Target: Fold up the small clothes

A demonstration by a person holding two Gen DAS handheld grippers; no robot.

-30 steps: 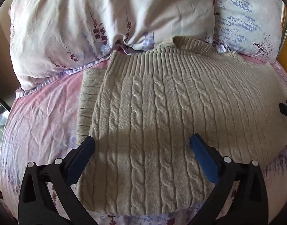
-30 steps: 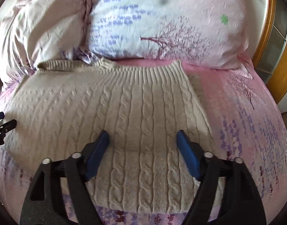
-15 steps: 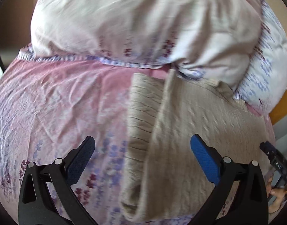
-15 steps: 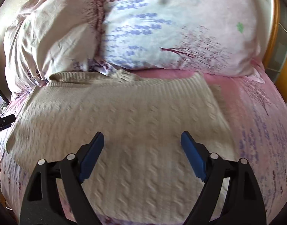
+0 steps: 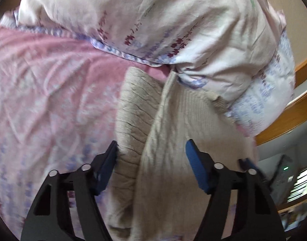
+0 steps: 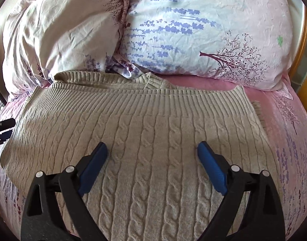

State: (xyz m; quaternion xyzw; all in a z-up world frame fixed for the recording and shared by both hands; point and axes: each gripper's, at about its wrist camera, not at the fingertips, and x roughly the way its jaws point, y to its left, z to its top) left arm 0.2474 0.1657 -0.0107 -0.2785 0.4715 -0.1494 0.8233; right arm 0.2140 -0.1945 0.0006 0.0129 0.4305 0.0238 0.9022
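Sweater (image 6: pixel 153 150) lies flat on the bed (image 6: pixel 283 150), pillows (image 6: pixel 193 30) at 12 o'clock; left hand-held gripper (image 5: pixel 151 160), shifted to its left edge, is closing around that edge to fold, while right hand-held gripper (image 6: pixel 151 156) widens, empty.

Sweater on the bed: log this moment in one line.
sweater: flat on bed | left gripper: jaws closing around its side edge | right gripper: jaws opening above it
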